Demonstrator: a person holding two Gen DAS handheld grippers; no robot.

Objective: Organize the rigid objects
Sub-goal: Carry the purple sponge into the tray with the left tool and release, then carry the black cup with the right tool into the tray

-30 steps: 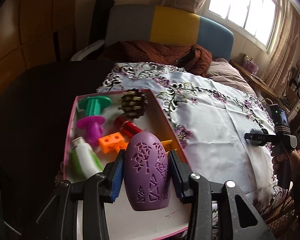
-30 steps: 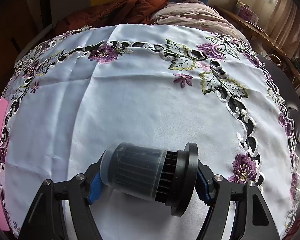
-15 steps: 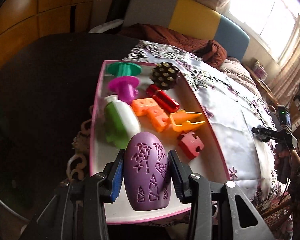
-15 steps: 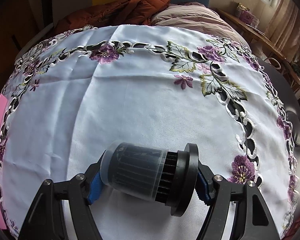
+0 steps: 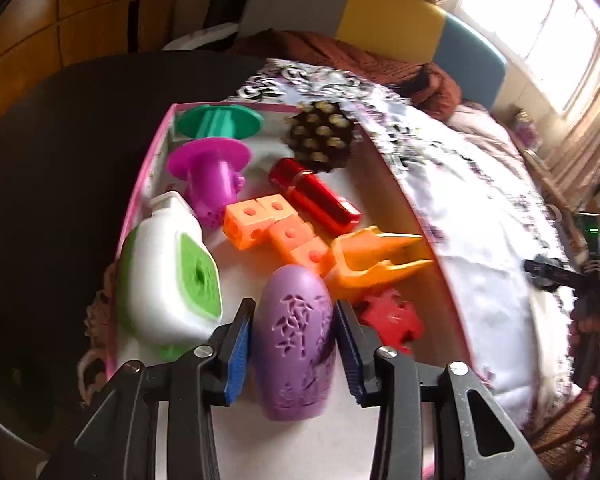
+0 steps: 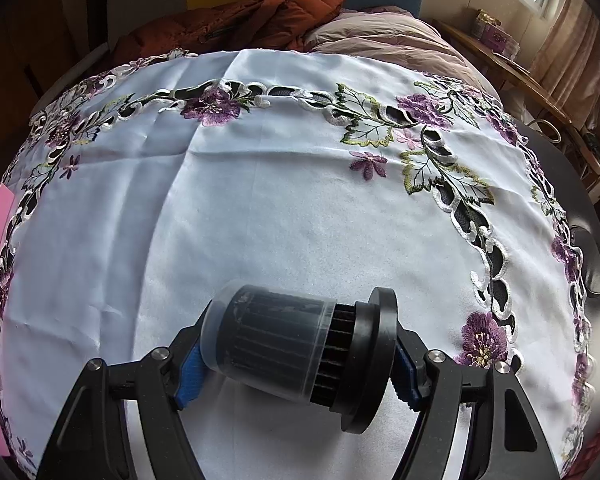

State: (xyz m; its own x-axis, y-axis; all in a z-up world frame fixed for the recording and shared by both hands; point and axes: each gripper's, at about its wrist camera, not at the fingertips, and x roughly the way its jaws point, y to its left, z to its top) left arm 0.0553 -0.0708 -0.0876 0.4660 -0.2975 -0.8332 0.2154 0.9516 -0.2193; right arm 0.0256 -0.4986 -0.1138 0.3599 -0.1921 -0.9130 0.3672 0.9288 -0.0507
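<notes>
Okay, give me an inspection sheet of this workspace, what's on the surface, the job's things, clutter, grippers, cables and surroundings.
Surface: white embroidered tablecloth with purple flowers, over a dark table.
Job's things: pink-rimmed tray holding a green spool, magenta spool, white and green bottle, orange blocks, red cylinder, spiky brown ball, orange clip and red puzzle piece.
Clutter: nothing seen.
Grippers: left gripper shut on the purple egg-shaped object over the tray's near end; right gripper shut on the black cylindrical filter over the cloth.
Cables: nothing seen.
Surroundings: brown jacket, window, wooden panels.
</notes>
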